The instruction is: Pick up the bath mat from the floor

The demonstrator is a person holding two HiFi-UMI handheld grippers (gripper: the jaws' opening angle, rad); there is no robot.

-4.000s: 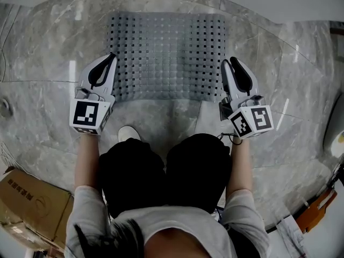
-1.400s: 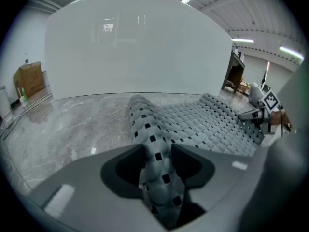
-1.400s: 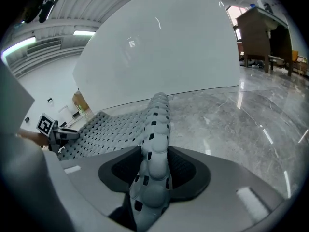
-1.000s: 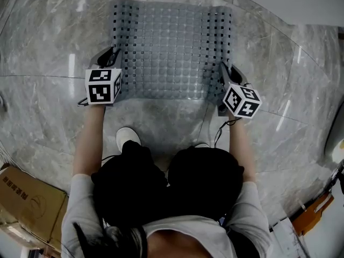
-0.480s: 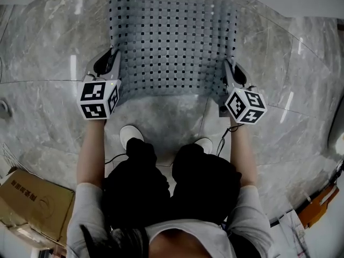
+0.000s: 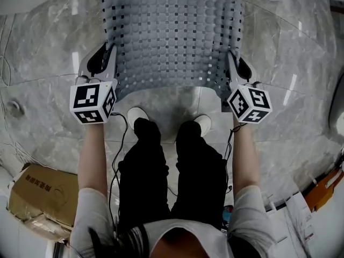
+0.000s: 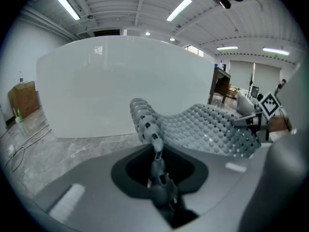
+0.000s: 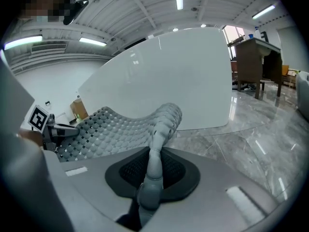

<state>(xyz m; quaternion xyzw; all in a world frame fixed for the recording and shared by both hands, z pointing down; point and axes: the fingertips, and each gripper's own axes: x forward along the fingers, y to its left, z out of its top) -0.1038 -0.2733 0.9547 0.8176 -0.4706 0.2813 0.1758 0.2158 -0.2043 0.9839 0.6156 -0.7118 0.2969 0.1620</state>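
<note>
The grey perforated bath mat [image 6: 172, 36] hangs stretched between my two grippers, its near edge lifted above the marble floor [image 6: 43, 52]. My left gripper [image 6: 109, 51] is shut on the mat's left edge, and my right gripper [image 6: 231, 57] is shut on its right edge. Both pairs of jaws have just closed a little tighter with the mat between them. In the left gripper view the mat edge [image 7: 145, 120] runs pinched into my left gripper [image 7: 155, 146]. The right gripper view shows the other edge [image 8: 161, 124] clamped in my right gripper [image 8: 155, 146].
A large white panel [image 7: 125, 81] stands just beyond the mat. The person's shoes [image 6: 137, 115] stand below the mat's near edge. A cardboard box [image 6: 37, 200] lies at the lower left, orange clutter [image 6: 325, 190] at the lower right, and a floor drain [image 6: 13, 107] at the left.
Both grippers have risen with the mat, whose near edge has left the floor. The person has straightened up from a squat to standing.
</note>
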